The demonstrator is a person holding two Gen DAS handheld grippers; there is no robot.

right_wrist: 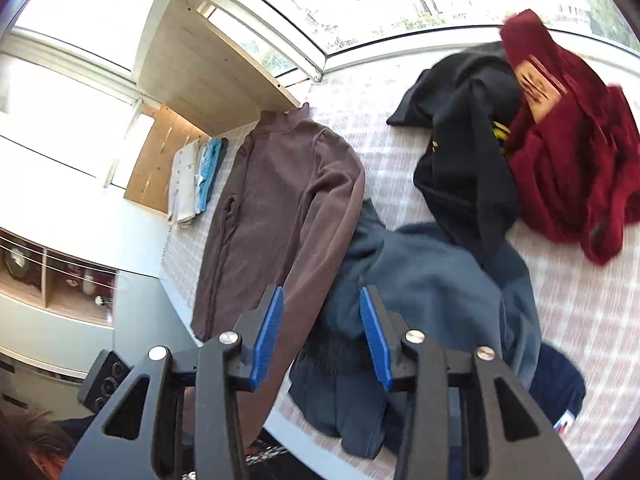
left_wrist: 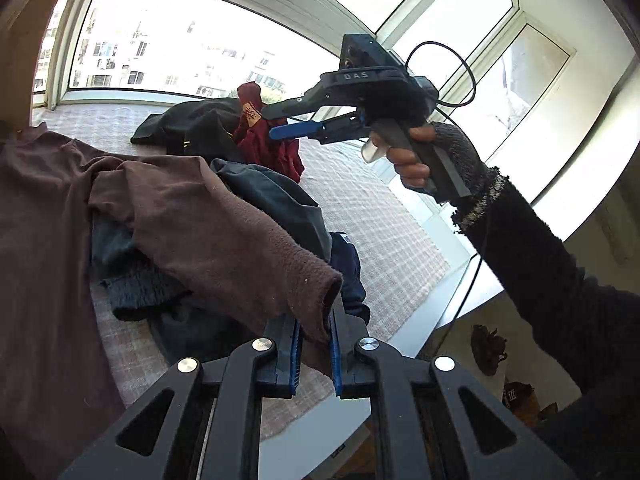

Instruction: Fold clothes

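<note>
A brown long-sleeved top (right_wrist: 276,184) lies spread on the checked bed cover (right_wrist: 568,320), its collar toward the window. My left gripper (left_wrist: 314,348) is shut on the brown top's sleeve cuff (left_wrist: 316,292), lifting the sleeve off the pile. My right gripper (right_wrist: 322,334) hangs open above the sleeve and the grey-blue garment (right_wrist: 424,280), holding nothing. In the left wrist view the right gripper (left_wrist: 276,122) is up in the air, held by a hand (left_wrist: 408,156) in a dark sleeve.
A black garment (right_wrist: 464,152) and a dark red one (right_wrist: 568,160) lie heaped near the window. A navy piece (right_wrist: 560,388) pokes out at the bed's near edge. Folded light clothes (right_wrist: 196,180) are stacked by a wooden board (right_wrist: 200,68). Shelves (right_wrist: 60,280) stand left of the bed.
</note>
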